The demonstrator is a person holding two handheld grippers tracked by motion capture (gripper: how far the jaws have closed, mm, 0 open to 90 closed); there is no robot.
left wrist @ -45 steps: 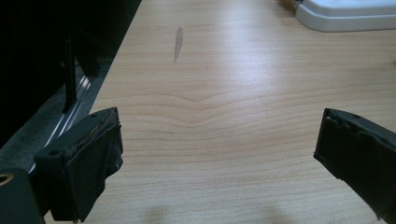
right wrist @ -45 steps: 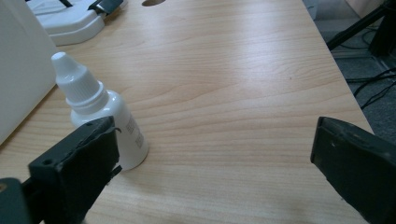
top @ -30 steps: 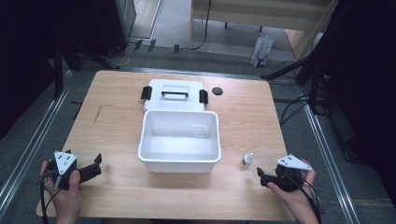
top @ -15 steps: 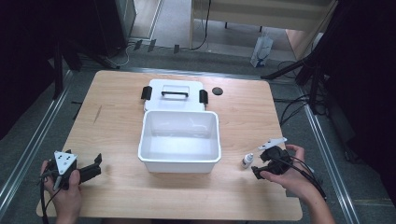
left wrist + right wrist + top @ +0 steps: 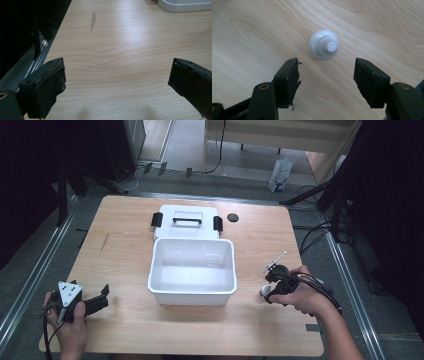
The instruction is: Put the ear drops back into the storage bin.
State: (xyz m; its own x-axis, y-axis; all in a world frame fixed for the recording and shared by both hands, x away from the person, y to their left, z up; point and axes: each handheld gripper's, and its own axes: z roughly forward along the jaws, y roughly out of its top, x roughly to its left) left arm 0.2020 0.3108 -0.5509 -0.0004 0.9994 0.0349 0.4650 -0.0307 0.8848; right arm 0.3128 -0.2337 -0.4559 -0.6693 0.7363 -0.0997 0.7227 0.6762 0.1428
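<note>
We see one rectangular wooden table (image 5: pixel 130 240) with rounded corners and pale, wavy grain, standing on a grey floor with dark equipment around it. At its centre sits one white plastic bin (image 5: pixel 192 271), smooth, open-topped and rectangular. Touching its far side lies one flat white lid (image 5: pixel 186 221) with a black handle and two black side latches. One small black disc (image 5: pixel 232 217) lies just beside the lid.

We count two black grippers, each held in one hand at the near edge. The left gripper (image 5: pixel 117 82) rests low at the left corner, well apart from the bin, carrying a grey three-cornered plate; its jaws stand wide over bare wood. The right gripper (image 5: pixel 327 75) is tipped steeply down toward the table to the right of the bin, its jaws wide apart and holding nothing.

Smallest is one little white bottle (image 5: pixel 323 45), round, with a stepped cap, seen from above. It stands upright on the wood near the bin's right side, just ahead of the right gripper's jaws, untouched.
</note>
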